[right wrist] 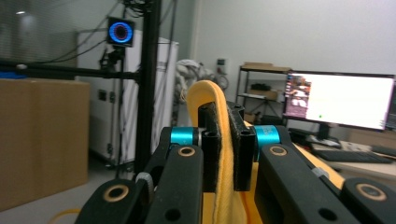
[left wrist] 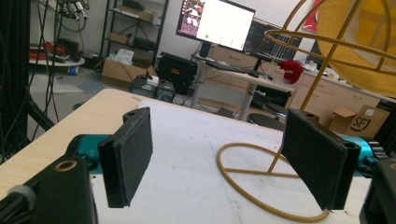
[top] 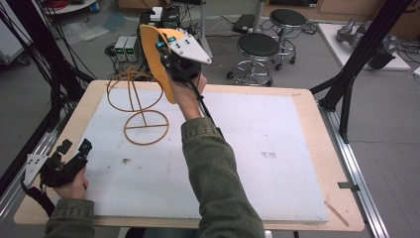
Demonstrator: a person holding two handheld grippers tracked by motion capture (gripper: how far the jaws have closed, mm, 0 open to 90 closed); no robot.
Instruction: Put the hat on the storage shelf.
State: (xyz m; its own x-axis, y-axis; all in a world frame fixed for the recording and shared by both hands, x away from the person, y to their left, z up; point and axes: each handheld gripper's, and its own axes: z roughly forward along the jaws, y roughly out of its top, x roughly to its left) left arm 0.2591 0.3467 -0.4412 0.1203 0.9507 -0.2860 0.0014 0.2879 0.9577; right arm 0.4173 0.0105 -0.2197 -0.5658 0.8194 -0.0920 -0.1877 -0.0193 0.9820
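High view first: the right gripper (top: 166, 49) is lifted above the far left part of the table (top: 307, 99), its jaws pinched on a yellow cloth (top: 156, 59) that hangs from them in a long curved strip. Just beside the cloth, on its left, stands a wire stand (top: 136, 106) made of thin golden hoops on a round base; the lower end of the cloth hangs against the stand's upper hoop, though I cannot tell whether they touch. The left gripper (top: 74, 147) rests low at the near left edge of the white mat (top: 257, 163), well apart from cloth and stand, holding nothing.

Left gripper view: its two black jaws stand wide apart with only mat between them. The wire stand's base ring (left wrist: 261, 182) lies ahead toward the right jaw, and the yellow cloth (left wrist: 359, 51) shows at the upper right behind the hoops.

Right gripper view: the jaws are closed tight on the yellow cloth (right wrist: 223, 154), which arches over them and runs down between the pads
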